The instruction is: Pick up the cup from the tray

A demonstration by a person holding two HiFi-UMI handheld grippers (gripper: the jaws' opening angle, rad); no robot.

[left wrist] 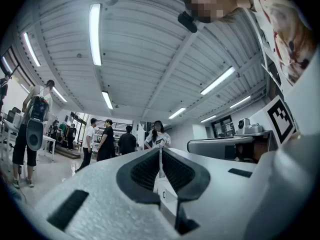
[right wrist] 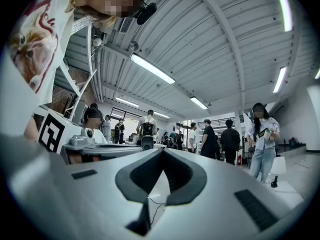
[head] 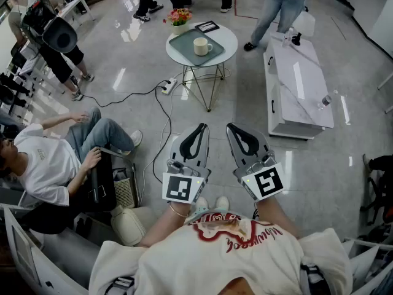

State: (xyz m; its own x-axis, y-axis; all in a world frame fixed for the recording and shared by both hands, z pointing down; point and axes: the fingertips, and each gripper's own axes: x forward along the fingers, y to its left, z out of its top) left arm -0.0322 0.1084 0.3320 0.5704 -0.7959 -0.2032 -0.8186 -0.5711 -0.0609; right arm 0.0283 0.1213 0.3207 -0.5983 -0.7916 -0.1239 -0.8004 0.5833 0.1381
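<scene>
The cup, a white mug with its handle turned to the right, stands on a grey-green tray atop a small round white table on thin metal legs, far across the floor from the person holding the tongs. On the same tabletop, behind the tray, are a pot of flowers and a dark flat rectangular item. A power strip lies on the shiny floor just by the table's legs, its black cable trailing left. To the right of the table stands a low white cabinet with a bottle lying near its near end. A seated person in a white shirt is at the left.

Only the head view shows the cup, the tray and the table. There the left gripper and the right gripper are side by side close to the person's chest, well apart from the table.

The two gripper views are tilted upward and show what the head view does not: a ribbed ceiling with strip lights and standing people in the distance. Each also shows its own jaws clenched together, tips meeting, with nothing between them.
</scene>
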